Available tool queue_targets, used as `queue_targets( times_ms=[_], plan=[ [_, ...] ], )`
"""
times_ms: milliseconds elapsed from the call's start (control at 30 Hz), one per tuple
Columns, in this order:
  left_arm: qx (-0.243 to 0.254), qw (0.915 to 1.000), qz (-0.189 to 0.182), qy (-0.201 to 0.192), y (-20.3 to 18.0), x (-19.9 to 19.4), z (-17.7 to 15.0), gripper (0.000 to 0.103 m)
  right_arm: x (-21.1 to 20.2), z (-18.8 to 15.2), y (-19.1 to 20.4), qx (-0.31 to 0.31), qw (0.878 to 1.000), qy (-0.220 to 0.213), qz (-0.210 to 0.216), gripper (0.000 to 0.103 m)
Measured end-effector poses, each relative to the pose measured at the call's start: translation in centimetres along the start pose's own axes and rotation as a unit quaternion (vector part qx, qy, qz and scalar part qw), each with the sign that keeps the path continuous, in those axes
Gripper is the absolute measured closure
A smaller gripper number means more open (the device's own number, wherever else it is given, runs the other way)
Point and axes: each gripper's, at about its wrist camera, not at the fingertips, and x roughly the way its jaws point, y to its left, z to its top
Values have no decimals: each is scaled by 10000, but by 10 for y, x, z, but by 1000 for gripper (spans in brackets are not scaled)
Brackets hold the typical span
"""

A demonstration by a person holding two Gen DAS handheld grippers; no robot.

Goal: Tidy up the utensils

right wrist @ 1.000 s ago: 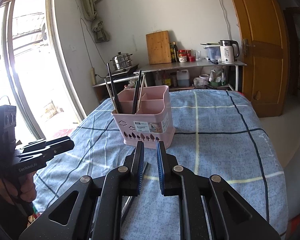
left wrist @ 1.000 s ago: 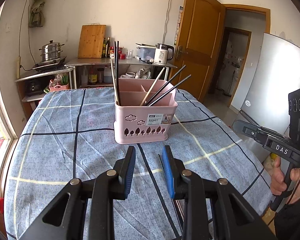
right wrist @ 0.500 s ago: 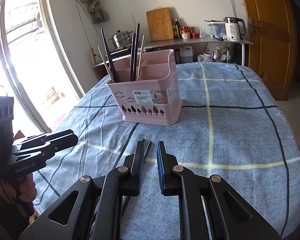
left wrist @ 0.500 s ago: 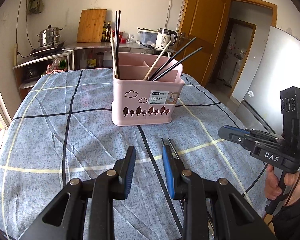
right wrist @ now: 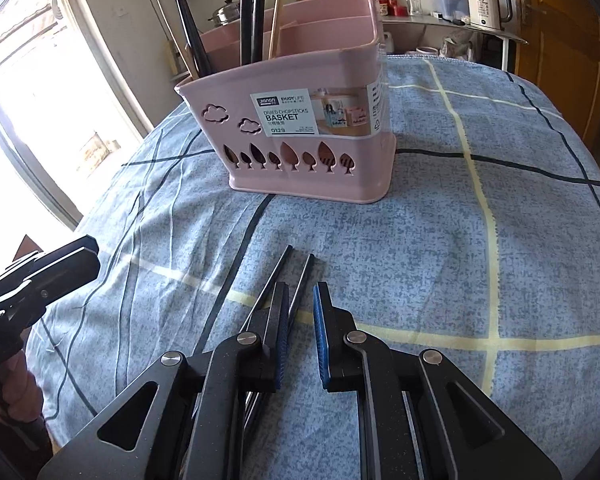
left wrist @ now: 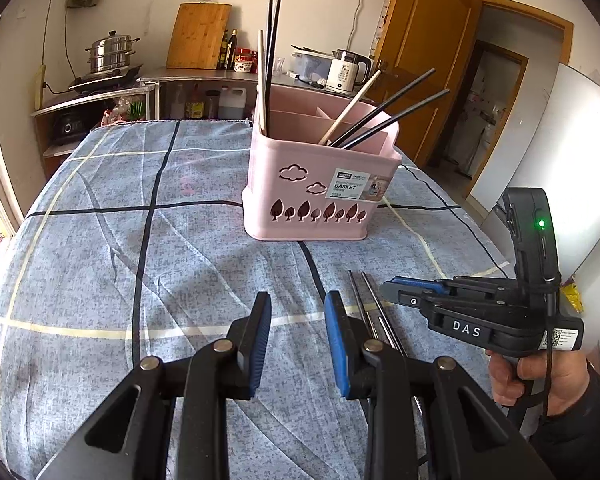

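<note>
Chopsticks, a dark slim pair, lie side by side on the blue-grey checked tablecloth in the left wrist view, just right of the left gripper, whose blue-padded jaws stand apart with only cloth between them. Beyond them stands the pink plastic divided basket with cloud and tree cut-outs; dark and pale chopsticks lean in its compartments, two dark ones upright at its left corner. This view alone shows the right gripper from the side, black with white lettering and a green light, held in a hand at the right edge, its tip close above the lying pair. How wide its jaws stand cannot be told from here. A steel pot, a wooden cutting board and a white kettle sit on the shelves behind.

From the right wrist view, the right gripper shows a narrow gap between its blue pads; one chopstick runs into that gap, the other lies left of the left finger. Whether the pads touch it cannot be told. The basket's label is readable here, and the left gripper enters from the left edge.
</note>
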Motion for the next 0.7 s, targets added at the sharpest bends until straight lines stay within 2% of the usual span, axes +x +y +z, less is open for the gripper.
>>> queue_targets(
  times_ms=[133,333,533,700],
  plan=[
    [-14,10000,-7,44,1,3,0,74,8,2,4,-69,9999,121,-60,90],
    [22,9998,-59,162,-5,11,1,74,9,0,1,-161,9995,197,-162,96],
    [101,9991,-232,347,-18,24,5,74,-2,-6,-18,-106,9995,194,-224,96],
    [209,9972,-330,643,-35,52,10,74,-11,-12,-37,-15,9995,165,-279,96]
  ],
)
